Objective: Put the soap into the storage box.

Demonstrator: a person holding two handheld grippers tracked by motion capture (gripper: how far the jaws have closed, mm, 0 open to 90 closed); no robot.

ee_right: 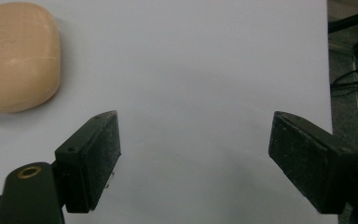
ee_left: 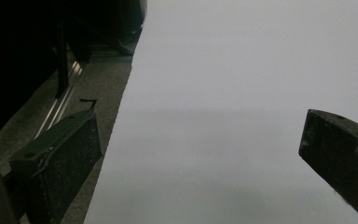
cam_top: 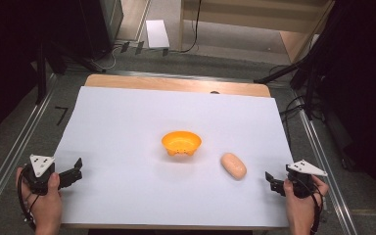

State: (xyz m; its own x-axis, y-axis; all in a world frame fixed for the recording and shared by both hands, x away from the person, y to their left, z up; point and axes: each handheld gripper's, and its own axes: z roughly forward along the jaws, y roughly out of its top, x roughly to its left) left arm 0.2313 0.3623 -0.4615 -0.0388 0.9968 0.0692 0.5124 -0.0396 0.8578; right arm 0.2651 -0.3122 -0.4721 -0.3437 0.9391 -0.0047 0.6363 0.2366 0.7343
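Observation:
An orange bowl (cam_top: 181, 142) sits near the middle of the white sheet (cam_top: 127, 122). To its right lies a pale peach, loaf-shaped object (cam_top: 233, 165), seen close at the upper left of the right gripper view (ee_right: 16, 56). My left gripper (cam_top: 78, 169) rests at the sheet's front left edge, jaws apart with nothing between them (ee_left: 200, 154). At the front right edge, just right of the peach object, my right gripper (cam_top: 271, 181) also stands open over bare sheet (ee_right: 193, 158).
The sheet covers a wooden table (cam_top: 176, 83) with metal rails (cam_top: 10, 156) along both sides. Dark stands (cam_top: 303, 68) and cables (cam_top: 293, 110) lie beyond the table's right side. A white box (cam_top: 156, 33) sits on the floor behind.

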